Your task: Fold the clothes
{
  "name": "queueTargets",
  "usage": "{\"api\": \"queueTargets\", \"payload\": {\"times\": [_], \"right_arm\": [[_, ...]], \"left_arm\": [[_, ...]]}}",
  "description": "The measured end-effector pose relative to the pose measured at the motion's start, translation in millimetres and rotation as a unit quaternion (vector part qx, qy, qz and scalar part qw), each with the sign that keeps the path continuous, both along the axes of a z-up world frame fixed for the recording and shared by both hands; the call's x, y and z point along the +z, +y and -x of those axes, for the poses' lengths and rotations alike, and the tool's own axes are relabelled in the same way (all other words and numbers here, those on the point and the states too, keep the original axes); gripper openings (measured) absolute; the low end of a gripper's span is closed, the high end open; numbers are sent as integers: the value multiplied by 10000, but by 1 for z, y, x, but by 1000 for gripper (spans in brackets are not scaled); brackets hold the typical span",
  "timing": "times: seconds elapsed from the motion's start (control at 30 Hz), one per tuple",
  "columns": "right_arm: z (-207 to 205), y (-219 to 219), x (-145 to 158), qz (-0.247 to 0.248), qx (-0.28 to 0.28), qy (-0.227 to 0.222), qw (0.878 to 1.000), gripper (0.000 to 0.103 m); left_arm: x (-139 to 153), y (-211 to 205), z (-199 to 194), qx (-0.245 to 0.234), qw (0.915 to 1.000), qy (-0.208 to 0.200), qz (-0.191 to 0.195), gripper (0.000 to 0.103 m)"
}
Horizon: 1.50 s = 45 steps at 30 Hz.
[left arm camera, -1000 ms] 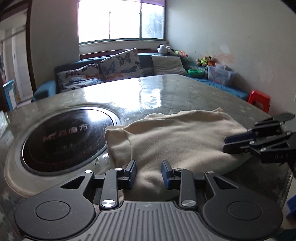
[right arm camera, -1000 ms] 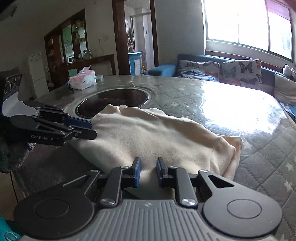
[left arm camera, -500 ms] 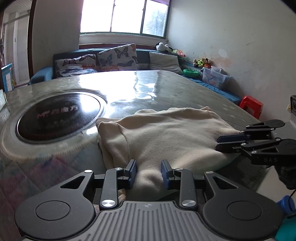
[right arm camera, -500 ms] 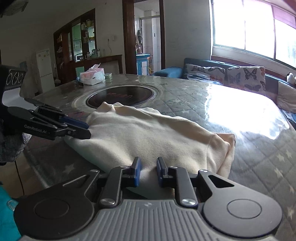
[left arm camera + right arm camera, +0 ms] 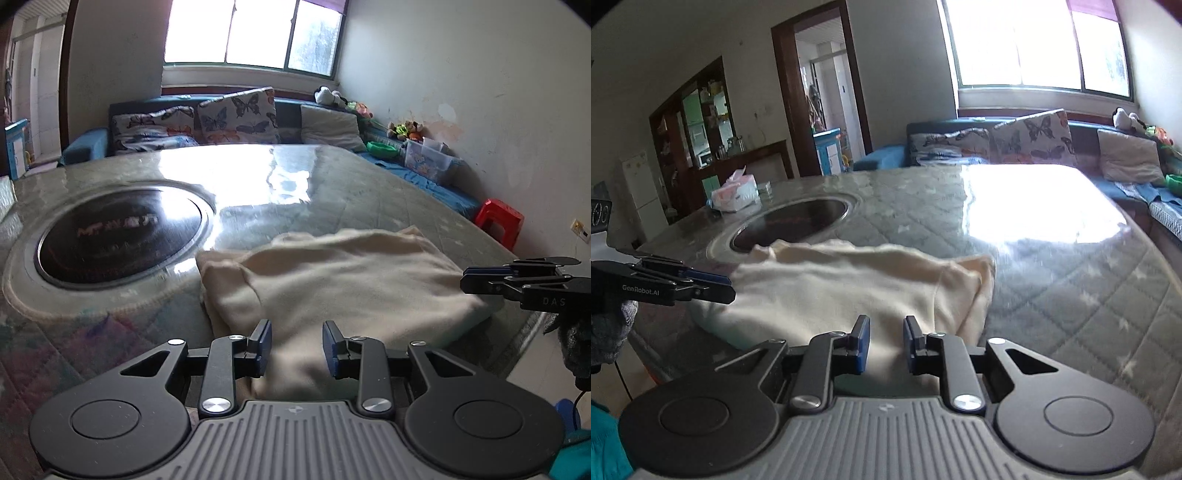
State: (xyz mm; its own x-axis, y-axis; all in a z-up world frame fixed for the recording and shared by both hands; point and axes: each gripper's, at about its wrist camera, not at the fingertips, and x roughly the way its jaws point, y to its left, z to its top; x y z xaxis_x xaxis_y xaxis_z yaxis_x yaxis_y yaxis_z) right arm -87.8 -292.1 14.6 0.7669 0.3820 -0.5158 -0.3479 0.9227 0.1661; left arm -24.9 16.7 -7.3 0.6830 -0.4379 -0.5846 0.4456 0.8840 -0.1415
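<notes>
A cream garment (image 5: 351, 280), folded into a thick pad, lies on the quilted table (image 5: 369, 192) close to its near edge. My left gripper (image 5: 296, 332) holds its near edge towards the left end, jaws part closed with cloth bunched between them. The right wrist view shows the garment (image 5: 849, 288) from the other side. There my right gripper (image 5: 886, 328) pinches the near edge by the right corner, its jaws narrow. The right gripper (image 5: 466, 280) shows side-on at the garment's right edge, and the left gripper (image 5: 729, 290) at its left edge.
A round black glass disc (image 5: 118, 232) is set into the table left of and behind the garment. A tissue pack (image 5: 737, 192) sits at the far left edge. A sofa with butterfly cushions (image 5: 236, 118) runs behind the table, and a red stool (image 5: 498, 221) stands on the right.
Both hands have shifted sideways along the near table edge and rolled a little, the right one more. The garment's near edge stays between both pairs of fingers. Neither jaw gap has changed.
</notes>
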Motion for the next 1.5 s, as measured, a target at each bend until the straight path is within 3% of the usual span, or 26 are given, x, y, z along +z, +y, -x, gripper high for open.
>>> {"api": "queueTargets", "payload": {"times": [0.2,0.37,0.63,0.9,1.3,1.5], "right_arm": [[-28,5,-7,75,-102,121,9998,18],[-36,-1,-9,108,-206,227,9995,18],[-60,2,-2,164,-156,139,9996,19],[-87,7,-15,256,-227,437,9985,18],[-107,22,-12,480,-114,393,9980,20],[-112,34,-5,581,-37,305,9978,26]], "left_arm": [[2,-4,-23,160,9998,-67,-12,33],[-8,0,-46,320,9992,224,-103,33],[-7,1,-56,451,9987,157,-153,33],[-6,8,-65,606,9979,151,-154,31],[-4,-9,-76,474,9983,30,-330,31],[-2,-23,-82,352,9981,-78,-501,33]]}}
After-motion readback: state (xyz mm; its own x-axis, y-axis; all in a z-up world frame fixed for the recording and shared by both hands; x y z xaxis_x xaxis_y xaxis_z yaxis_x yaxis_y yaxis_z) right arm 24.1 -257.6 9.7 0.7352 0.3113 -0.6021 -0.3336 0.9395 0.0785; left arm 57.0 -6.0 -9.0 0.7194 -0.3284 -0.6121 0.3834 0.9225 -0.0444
